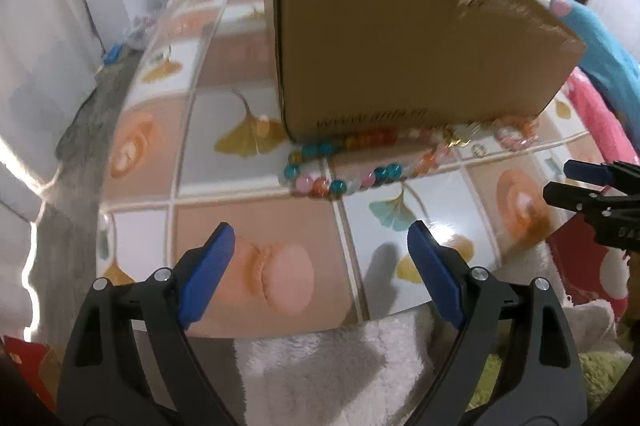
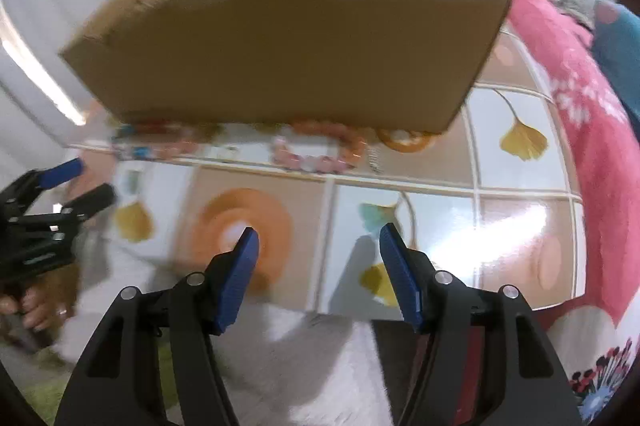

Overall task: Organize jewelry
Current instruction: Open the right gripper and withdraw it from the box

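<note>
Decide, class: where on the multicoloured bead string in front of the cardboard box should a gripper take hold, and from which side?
Grip the bead string at its near loop, coming from above on the open table side. That stretch lies clear of the cardboard box; the far strand hugs the box's base.

A glossy tabletop (image 1: 224, 129) printed with ginkgo leaves and peach squares lies below the grippers. A pink floral blanket (image 2: 592, 145) lies to their right, white fluffy fabric (image 1: 320, 366) just beneath them.

Matt cardboard box (image 1: 404, 37), glossy glass-like beads (image 1: 340, 161), shiny smooth tabletop (image 1: 224, 185), fluffy rug (image 1: 320, 366)
</note>
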Motion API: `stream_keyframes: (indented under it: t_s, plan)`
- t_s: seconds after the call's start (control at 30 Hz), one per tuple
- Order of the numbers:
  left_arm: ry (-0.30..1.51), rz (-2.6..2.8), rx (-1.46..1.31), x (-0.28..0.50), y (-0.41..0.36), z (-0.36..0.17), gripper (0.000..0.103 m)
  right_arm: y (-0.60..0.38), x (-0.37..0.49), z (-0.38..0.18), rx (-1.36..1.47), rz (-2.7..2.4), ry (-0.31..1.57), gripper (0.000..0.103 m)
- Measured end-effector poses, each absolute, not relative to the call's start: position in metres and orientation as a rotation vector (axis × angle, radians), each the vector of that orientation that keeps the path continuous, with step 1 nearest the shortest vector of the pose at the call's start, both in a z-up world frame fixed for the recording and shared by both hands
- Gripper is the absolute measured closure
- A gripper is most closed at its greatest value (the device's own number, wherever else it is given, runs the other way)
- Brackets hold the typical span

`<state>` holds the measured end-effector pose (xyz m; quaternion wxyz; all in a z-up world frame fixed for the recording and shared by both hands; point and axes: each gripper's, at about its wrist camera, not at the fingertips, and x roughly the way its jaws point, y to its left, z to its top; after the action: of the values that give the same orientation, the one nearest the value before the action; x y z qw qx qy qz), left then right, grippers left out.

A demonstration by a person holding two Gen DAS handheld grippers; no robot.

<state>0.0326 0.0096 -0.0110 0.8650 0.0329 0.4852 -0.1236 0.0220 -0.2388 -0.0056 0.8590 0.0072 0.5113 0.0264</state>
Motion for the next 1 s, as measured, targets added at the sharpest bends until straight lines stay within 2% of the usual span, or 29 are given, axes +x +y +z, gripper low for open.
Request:
stream_keyframes:
  t_s: [0.2, 0.23, 0.3, 0.33, 0.37, 0.63, 0.87, 1.0]
  plan:
    - [1.013, -0.199, 0.108, 0.036, 0.007, -0.019, 0.008, -0.229, 0.027, -0.012, -0.048, 0.043, 1.018, 0.042]
    - [1.003, -0.194, 0.12, 0.035, 0.005, -0.019, 0.007, -0.228, 0.029, -0.012, -0.051, 0.041, 1.015, 0.038]
    - [1.014, -0.194, 0.103, 0.036, 0.006, -0.019, 0.007, -0.229, 0.033, -0.014, -0.052, 0.029, 1.025, 0.021]
    - [1.018, -0.193, 0.11, 0.037, 0.006, -0.018, 0.007, -0.231, 0.034, -0.017, -0.049, 0.024, 1.036, 0.009]
    - [1.02, -0.191, 0.111, 0.039, 0.005, -0.017, 0.007, -0.234, 0.036, -0.019, -0.037, 0.019, 1.053, 0.007]
    - [1.045, -0.203, 0.124, 0.046, 0.003, -0.017, 0.007, -0.245, 0.05, -0.021, -0.011, 0.019, 1.077, 0.007]
    - [1.038, -0.212, 0.126, 0.046, 0.004, -0.018, 0.007, -0.25, 0.036, -0.023, -0.034, 0.07, 1.025, 0.007]
    - [1.016, -0.177, 0.113, 0.047, 0.011, -0.016, 0.007, -0.247, 0.036, 0.004, 0.041, 0.147, 0.953, 0.007]
